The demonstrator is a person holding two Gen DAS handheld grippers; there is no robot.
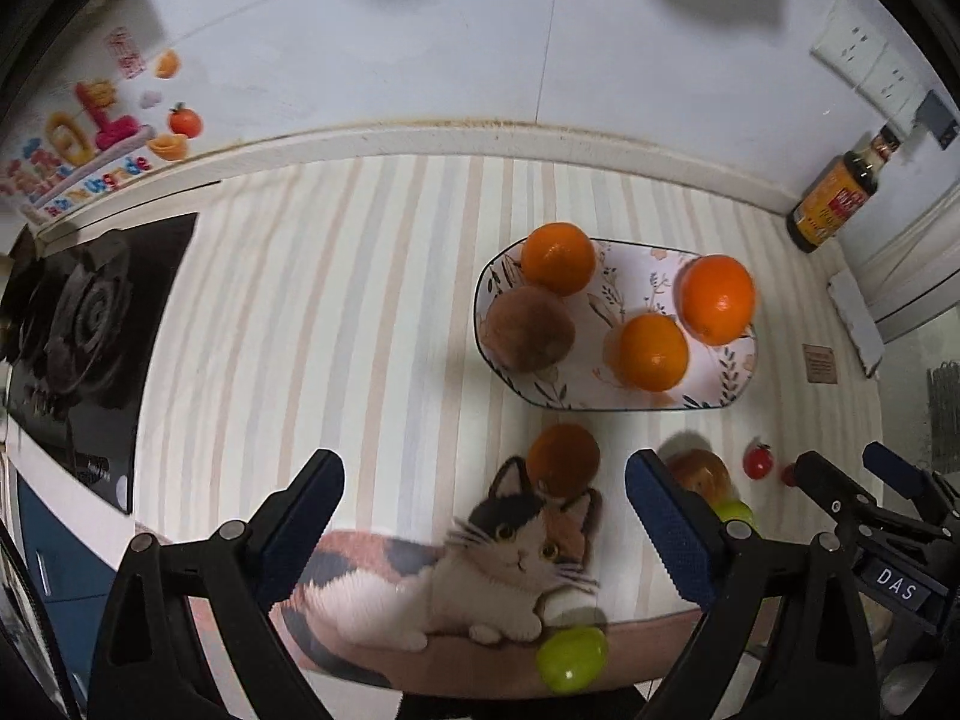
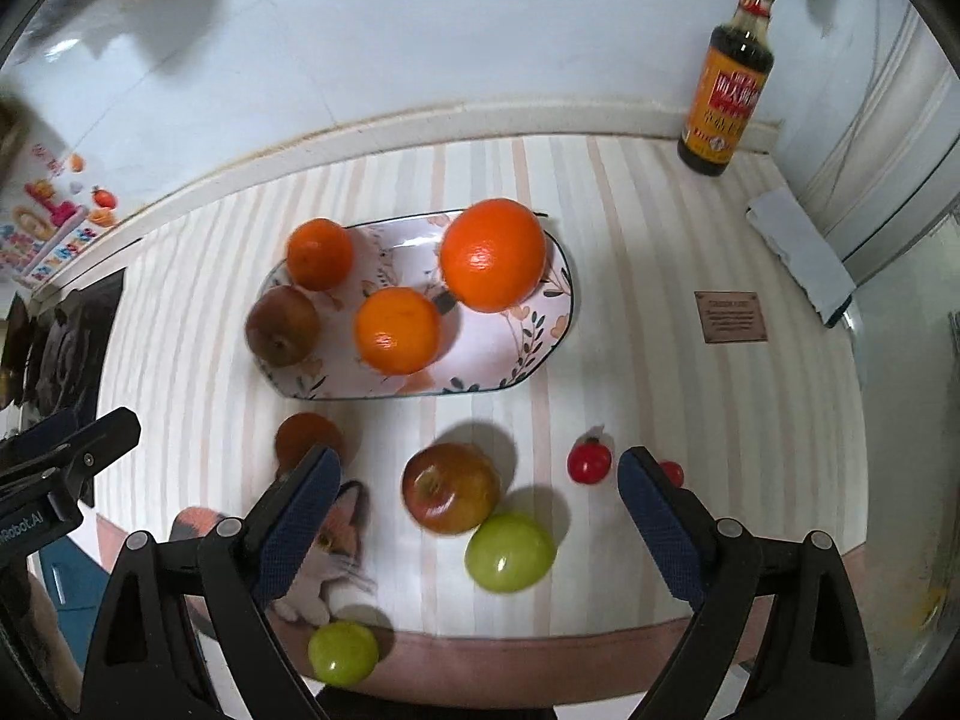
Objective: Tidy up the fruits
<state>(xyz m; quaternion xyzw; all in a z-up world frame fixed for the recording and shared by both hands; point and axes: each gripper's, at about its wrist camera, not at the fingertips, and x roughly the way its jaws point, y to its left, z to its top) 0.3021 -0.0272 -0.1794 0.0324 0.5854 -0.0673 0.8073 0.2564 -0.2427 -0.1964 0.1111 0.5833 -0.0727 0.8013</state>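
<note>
A floral oval plate point(image 2: 543, 294) point(image 1: 624, 267) holds three oranges point(image 2: 493, 253) point(image 1: 717, 298) and a brown fruit point(image 2: 282, 325) point(image 1: 528, 327). On the striped mat before it lie a dark orange point(image 2: 307, 438) point(image 1: 564, 459), a red apple point(image 2: 450, 487) point(image 1: 699, 471), two green fruits point(image 2: 510, 551) point(image 2: 343, 653) point(image 1: 571, 666) and two small red tomatoes point(image 2: 589, 461) point(image 1: 757, 461). My left gripper point(image 1: 485, 486) is open and empty above the dark orange. My right gripper point(image 2: 479, 489) is open and empty, its fingers either side of the apple.
A soy sauce bottle point(image 2: 729, 81) point(image 1: 837, 192) stands at the back right corner. A black stove point(image 1: 90, 324) is at the left. A cat picture point(image 1: 510, 564) is on the mat's front edge. A white box point(image 2: 798, 252) lies at the right.
</note>
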